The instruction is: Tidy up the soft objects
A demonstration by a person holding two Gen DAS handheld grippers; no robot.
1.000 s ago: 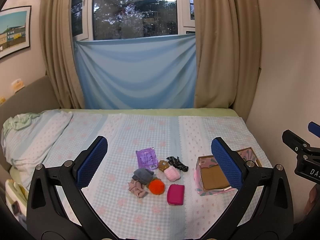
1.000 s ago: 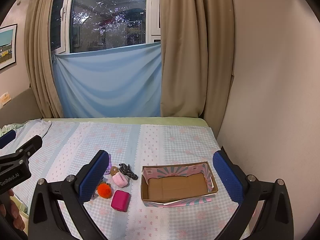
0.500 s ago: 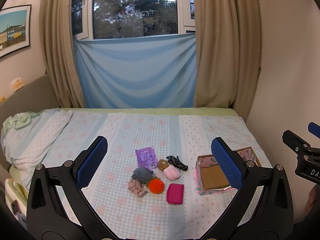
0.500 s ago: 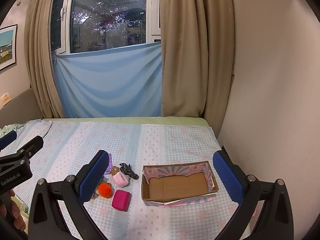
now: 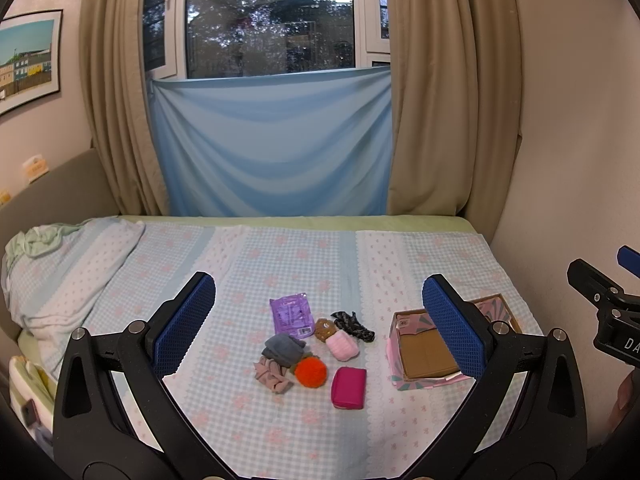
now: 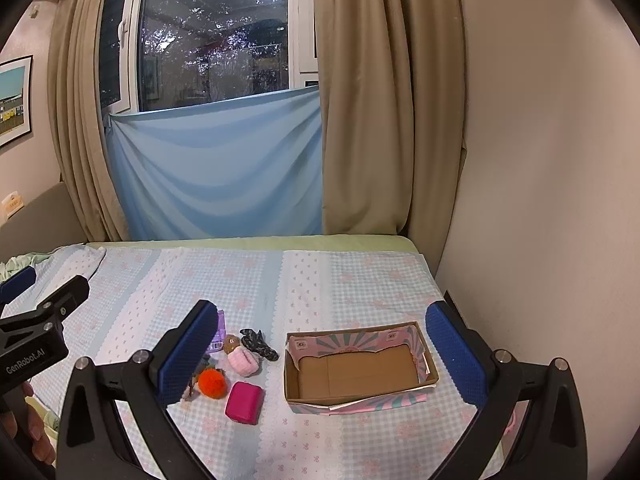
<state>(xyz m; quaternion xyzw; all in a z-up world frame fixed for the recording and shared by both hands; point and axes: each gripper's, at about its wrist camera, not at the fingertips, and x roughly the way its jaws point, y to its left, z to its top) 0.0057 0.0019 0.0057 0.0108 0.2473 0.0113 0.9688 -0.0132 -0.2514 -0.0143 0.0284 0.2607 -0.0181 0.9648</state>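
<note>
A cluster of soft objects lies on the bed: a magenta pouch [image 5: 349, 388] [image 6: 244, 402], an orange pompom [image 5: 311, 373] [image 6: 211, 382], a pink sock roll [image 5: 342, 348] [image 6: 243, 361], a grey sock [image 5: 284, 348], a black scrunchie [image 5: 353, 325] [image 6: 258, 343] and a purple packet [image 5: 292, 315]. An open pink cardboard box [image 5: 426, 354] [image 6: 360, 368] stands empty to their right. My left gripper [image 5: 318, 326] is open, held above and short of the cluster. My right gripper [image 6: 322, 354] is open, short of the box.
The bed [image 5: 280, 252] has a checked light-blue sheet. A pillow [image 5: 60, 268] lies at the left. The wall [image 6: 540, 200] runs along the bed's right side. Curtains and a blue cloth [image 5: 272, 144] hang at the far end.
Both grippers have drifted very slightly; the objects and box have not moved.
</note>
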